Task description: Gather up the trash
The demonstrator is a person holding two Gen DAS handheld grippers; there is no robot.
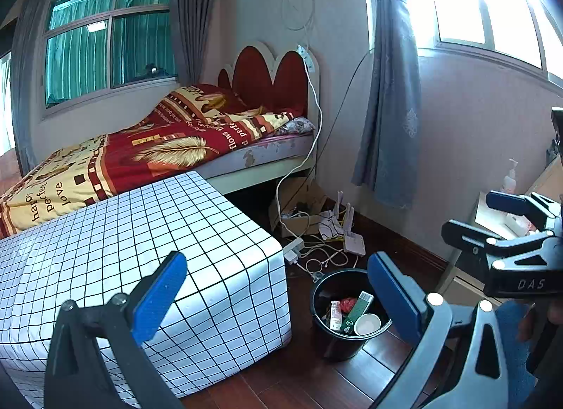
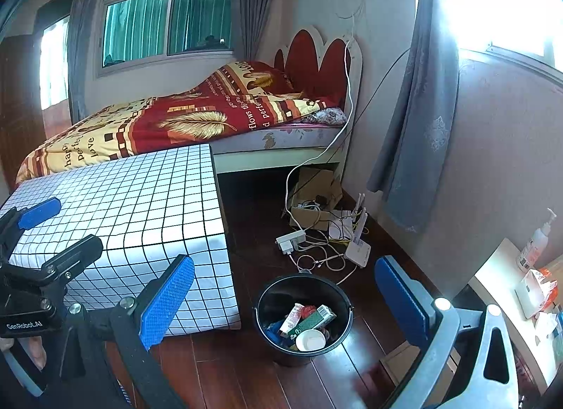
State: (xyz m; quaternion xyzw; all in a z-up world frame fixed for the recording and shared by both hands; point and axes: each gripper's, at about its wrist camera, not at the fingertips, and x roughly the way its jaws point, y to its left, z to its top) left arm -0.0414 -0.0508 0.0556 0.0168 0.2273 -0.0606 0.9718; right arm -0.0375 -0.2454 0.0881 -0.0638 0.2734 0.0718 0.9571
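A black bucket (image 1: 337,346) (image 2: 290,359) stands on the dark wooden floor beside the low table. It holds trash: a white paper cup (image 1: 367,323) (image 2: 310,339), a green carton (image 1: 356,311) (image 2: 317,318), a white tube (image 1: 335,314) (image 2: 291,317) and a red wrapper (image 1: 347,303) (image 2: 308,310). My left gripper (image 1: 278,298) (image 2: 56,233) hovers open and empty above the table corner, left of the bucket. My right gripper (image 2: 285,303) (image 1: 482,216) is open and empty too, held above the bucket's right side.
The low table under a white grid cloth (image 1: 140,233) (image 2: 140,197) fills the left. Behind it is a bed (image 1: 158,148). A power strip (image 2: 290,239), tangled cables, a router (image 2: 357,250) and a cardboard box (image 2: 313,194) lie by the wall. A desk (image 2: 499,268) stands right.
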